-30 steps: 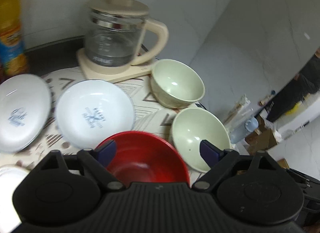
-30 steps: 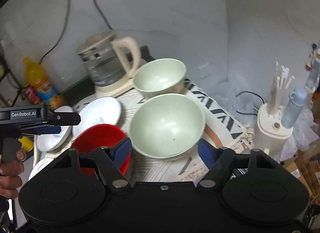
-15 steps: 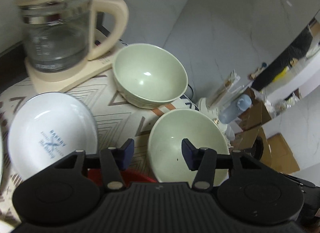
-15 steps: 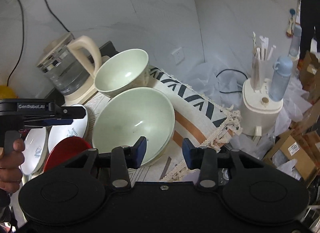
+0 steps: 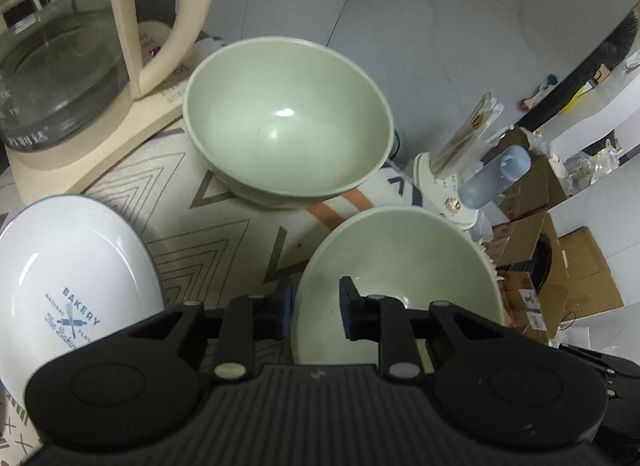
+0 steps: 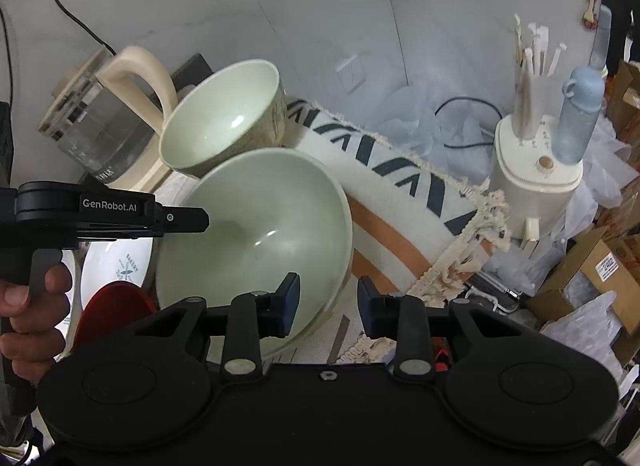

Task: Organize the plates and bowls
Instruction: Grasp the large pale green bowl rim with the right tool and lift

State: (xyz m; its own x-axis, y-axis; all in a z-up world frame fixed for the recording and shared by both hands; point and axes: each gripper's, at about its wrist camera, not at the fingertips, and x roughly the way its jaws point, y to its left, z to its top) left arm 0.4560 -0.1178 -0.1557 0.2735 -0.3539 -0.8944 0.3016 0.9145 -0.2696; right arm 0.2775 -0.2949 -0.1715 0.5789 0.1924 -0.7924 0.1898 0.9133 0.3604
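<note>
Near green bowl (image 5: 400, 266), table's right edge: left gripper (image 5: 314, 306) and right gripper (image 6: 328, 302) jaws just closing, each straddling its rim; whether pads press it, cannot tell.

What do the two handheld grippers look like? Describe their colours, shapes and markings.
Both are matte black with ribbed bodies, two round discs and silver pivot screws. The left gripper and right gripper each have dark blue finger pads. White "GenRobot.AI" lettering marks the left gripper's side.
</note>
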